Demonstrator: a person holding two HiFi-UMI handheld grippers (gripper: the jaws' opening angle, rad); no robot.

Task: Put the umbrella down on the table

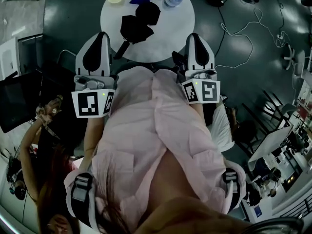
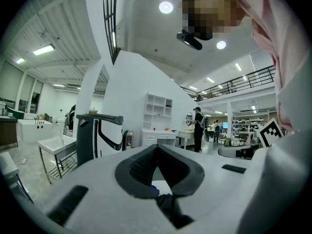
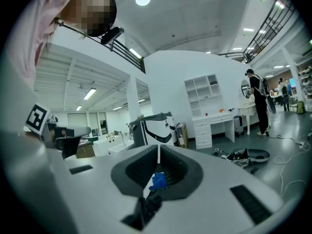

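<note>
Head view dim, underexposed; white round desk [image 1: 180,28] at 12 o'clock is brightest. Both gripper views bright, lit by ceiling lamps [image 2: 165,7] near 12 o'clock. Strong fisheye bending, black vignetted corners, soft foreground.

A big open lab hall: mezzanine railing [image 2: 258,77] up at two o'clock, white shelving [image 3: 201,92] at twelve, cables [image 1: 252,45] trailing across the dark floor [image 1: 73,13]
</note>
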